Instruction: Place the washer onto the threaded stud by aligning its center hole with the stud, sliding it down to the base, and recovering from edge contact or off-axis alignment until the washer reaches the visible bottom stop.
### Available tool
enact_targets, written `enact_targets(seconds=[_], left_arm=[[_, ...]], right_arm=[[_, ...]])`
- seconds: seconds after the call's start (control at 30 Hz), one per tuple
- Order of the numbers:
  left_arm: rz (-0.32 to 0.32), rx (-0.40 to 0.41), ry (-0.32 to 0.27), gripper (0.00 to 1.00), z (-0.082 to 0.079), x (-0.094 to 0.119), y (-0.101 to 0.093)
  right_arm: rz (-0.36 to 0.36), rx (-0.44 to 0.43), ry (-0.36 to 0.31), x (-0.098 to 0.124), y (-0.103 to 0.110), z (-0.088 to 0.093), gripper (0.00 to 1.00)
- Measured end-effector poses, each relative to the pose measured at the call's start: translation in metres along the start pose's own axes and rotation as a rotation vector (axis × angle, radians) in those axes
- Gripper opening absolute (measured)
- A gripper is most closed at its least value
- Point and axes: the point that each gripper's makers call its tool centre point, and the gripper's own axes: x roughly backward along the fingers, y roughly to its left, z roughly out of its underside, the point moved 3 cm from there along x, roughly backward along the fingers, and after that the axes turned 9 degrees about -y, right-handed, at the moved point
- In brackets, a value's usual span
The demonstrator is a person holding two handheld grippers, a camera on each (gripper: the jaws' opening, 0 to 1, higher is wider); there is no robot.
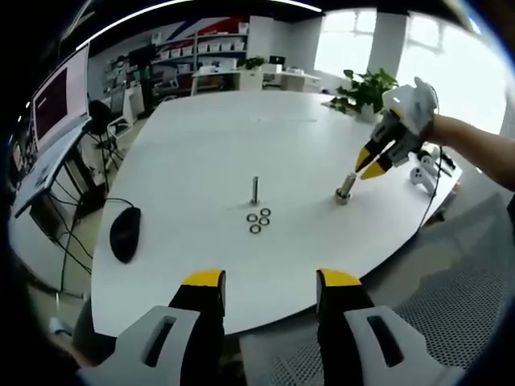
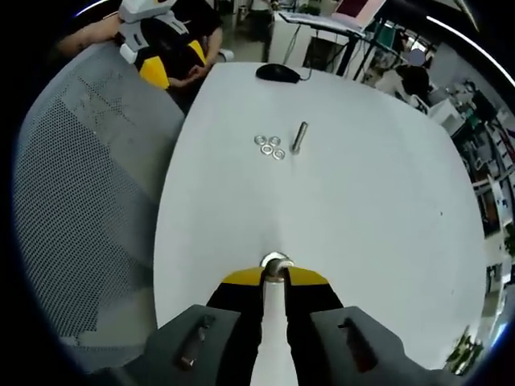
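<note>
In the left gripper view, the left gripper [image 1: 269,299] hangs over the near edge of the broad white table [image 1: 201,161], its yellow-tipped jaws spread with nothing between them; ahead on the tabletop stands an upright grey metal threaded stud [image 1: 255,190], and just in front of its base lie four small silver ring-shaped washers [image 1: 258,219] in a loose cluster; a black computer mouse [image 1: 125,233] rests to the left; further right the right gripper [image 1: 364,171], held by a person's hand, has its tips down at a second short metal stud [image 1: 345,190].

In the right gripper view, the right gripper's jaws are pressed together on the second stud's top [image 2: 276,263]; beyond, the washers [image 2: 269,146] lie beside the upright stud [image 2: 299,137], apart from it; the mouse [image 2: 278,72] sits at the far edge, and the left gripper [image 2: 165,60] shows at upper left.
</note>
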Motion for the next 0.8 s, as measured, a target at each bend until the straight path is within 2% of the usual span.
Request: enact_targets(seconds=[0.17, 0.4, 0.63, 0.8], left_arm=[[-0.002, 0.003, -0.007, 0.43, -0.001, 0.0, 0.0], [0.001, 0.001, -0.007, 0.43, -0.001, 0.0, -0.001], [0.002, 0.002, -0.011, 0.43, -0.002, 0.0, -0.001], [0.006, -0.004, 0.002, 0.43, 0.0, 0.0, -0.001]], right_arm=[[0.029, -0.035, -0.041, 0.011, 0.003, -0.003, 0.1], [0.073, -0.138, -0.132, 0.032, 0.01, -0.005, 0.1], [0.105, -0.333, -0.272, 0.06, 0.023, 0.0, 0.11], [0.136, -0.461, -0.328, 0.078, 0.036, 0.018, 0.16]])
